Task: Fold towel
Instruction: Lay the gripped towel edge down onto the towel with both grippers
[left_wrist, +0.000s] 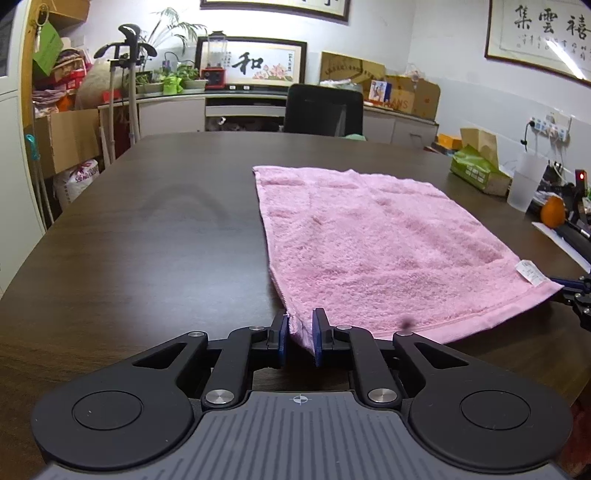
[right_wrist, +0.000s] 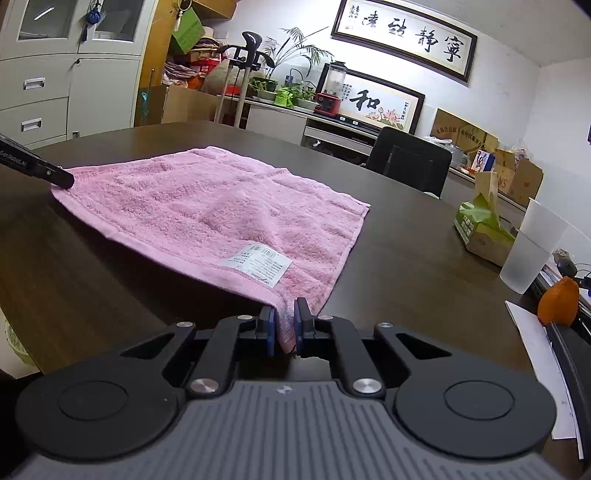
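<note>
A pink towel (left_wrist: 384, 236) lies spread on the dark wooden table (left_wrist: 147, 221). My left gripper (left_wrist: 300, 339) is shut on its near left corner, and the cloth rises slightly into the blue pads. My right gripper (right_wrist: 284, 330) is shut on the near right corner of the towel (right_wrist: 207, 206), beside a white care label (right_wrist: 255, 264). The left gripper's tip (right_wrist: 55, 175) shows at the towel's other near corner in the right wrist view. The right gripper (left_wrist: 580, 291) shows at the right edge of the left wrist view. The near edge is lifted a little; the far edge lies flat.
A green tissue box (right_wrist: 484, 229), a frosted plastic cup (right_wrist: 532, 247), an orange (right_wrist: 557, 301) and papers (right_wrist: 535, 350) sit at the table's right side. A black office chair (left_wrist: 323, 109) stands behind the far edge. Cabinets and boxes line the walls.
</note>
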